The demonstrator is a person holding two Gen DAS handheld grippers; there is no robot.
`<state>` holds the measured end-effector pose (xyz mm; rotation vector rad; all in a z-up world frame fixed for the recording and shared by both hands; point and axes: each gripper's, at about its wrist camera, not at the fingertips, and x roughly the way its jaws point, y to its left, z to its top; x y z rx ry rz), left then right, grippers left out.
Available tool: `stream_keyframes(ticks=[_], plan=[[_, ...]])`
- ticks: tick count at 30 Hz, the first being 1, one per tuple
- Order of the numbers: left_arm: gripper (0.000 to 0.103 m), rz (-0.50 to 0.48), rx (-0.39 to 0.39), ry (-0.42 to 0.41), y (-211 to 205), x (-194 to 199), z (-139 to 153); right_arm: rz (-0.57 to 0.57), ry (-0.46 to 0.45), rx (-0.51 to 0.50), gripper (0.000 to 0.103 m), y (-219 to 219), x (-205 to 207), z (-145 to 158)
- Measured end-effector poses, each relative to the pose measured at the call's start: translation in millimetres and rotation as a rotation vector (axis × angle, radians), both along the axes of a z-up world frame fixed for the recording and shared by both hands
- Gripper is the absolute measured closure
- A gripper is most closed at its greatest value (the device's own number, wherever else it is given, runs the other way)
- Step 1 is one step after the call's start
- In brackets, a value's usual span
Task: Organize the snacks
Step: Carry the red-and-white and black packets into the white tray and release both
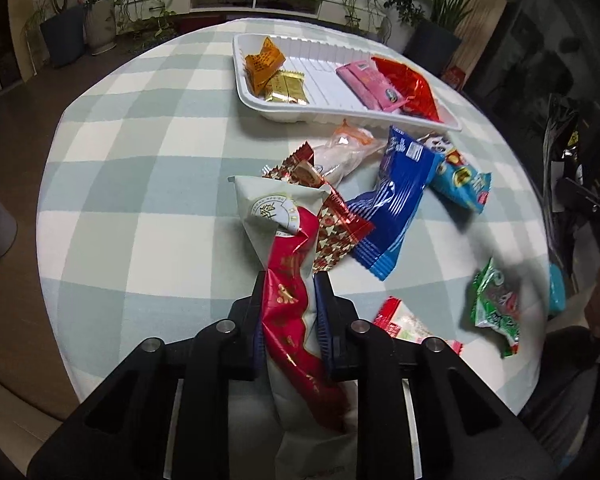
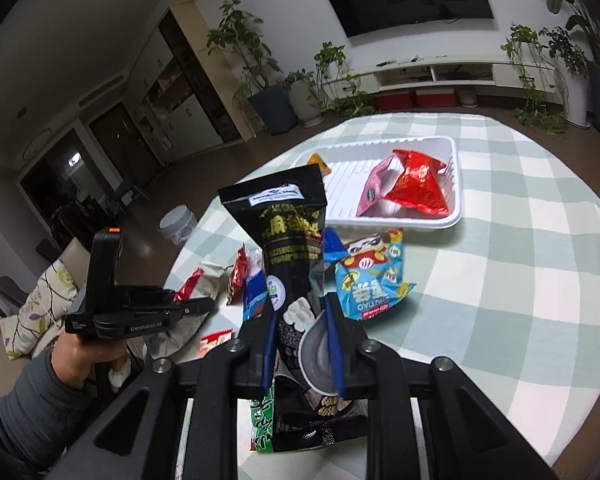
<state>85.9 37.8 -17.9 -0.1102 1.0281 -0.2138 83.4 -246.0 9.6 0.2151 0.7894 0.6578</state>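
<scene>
My left gripper (image 1: pixel 290 280) is shut on a white and red snack packet (image 1: pixel 280 248), held above the checked table. My right gripper (image 2: pixel 300 304) is shut on a tall black snack bag (image 2: pixel 288 240), held upright over the table. A white tray (image 1: pixel 260 100), also in the right wrist view (image 2: pixel 452 184), lies at the far side and holds an orange packet (image 1: pixel 262 62), gold bars (image 1: pixel 286 88), a pink packet (image 1: pixel 370 84) and a red packet (image 1: pixel 410 86). Loose snacks lie before the tray: a blue bag (image 1: pixel 392 204), a light blue bag (image 1: pixel 462 180), a green packet (image 1: pixel 496 304).
The round table with its checked cloth (image 1: pixel 140 200) drops off at the left and near edges. A white jar (image 2: pixel 178 224) stands on the floor at the left. Potted plants (image 2: pixel 268 96) and a TV shelf stand behind. The left gripper body and hand (image 2: pixel 112 312) show in the right wrist view.
</scene>
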Motion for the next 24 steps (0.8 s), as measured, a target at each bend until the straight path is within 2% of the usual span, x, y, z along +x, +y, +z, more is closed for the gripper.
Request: stream_keyframes(ticks=[3,5,7,11,14,19,21,24], plan=[[0.084,0.010,-0.064,-0.010,8.1,-2.5,12.3,-0.020,-0.007,0.011,0.079,-5.6,-0.4,2.1],[0.084,0.021,-0.132,-0.039,18.4,-1.8,30.9,-0.038,-0.011,0.022,0.079,-10.6,0.3,4.3],[0.084,0.020,-0.168,-0.084,26.0,5.0,57.0,-0.062,-0.013,0.030,0.079,-15.4,3.5,7.2],[0.084,-0.009,-0.188,-0.154,27.7,34.9,103.7,-0.158,0.000,0.063,0.079,-31.7,22.7,21.9],[0.084,-0.044,-0.142,-0.185,13.3,68.8,127.1,-0.245,0.017,0.103,0.079,-43.6,46.1,41.7],[0.084,-0.072,-0.147,-0.173,-11.9,134.8,130.3,-0.341,0.010,0.115,0.079,-37.1,92.1,81.6],[0.084,-0.061,-0.131,-0.158,-22.0,161.2,120.4,-0.330,-0.010,0.088,0.079,-18.8,114.0,95.0],[0.084,-0.053,-0.093,-0.116,-35.1,196.0,96.0,-0.281,0.019,0.038,0.079,14.1,145.8,94.7]])
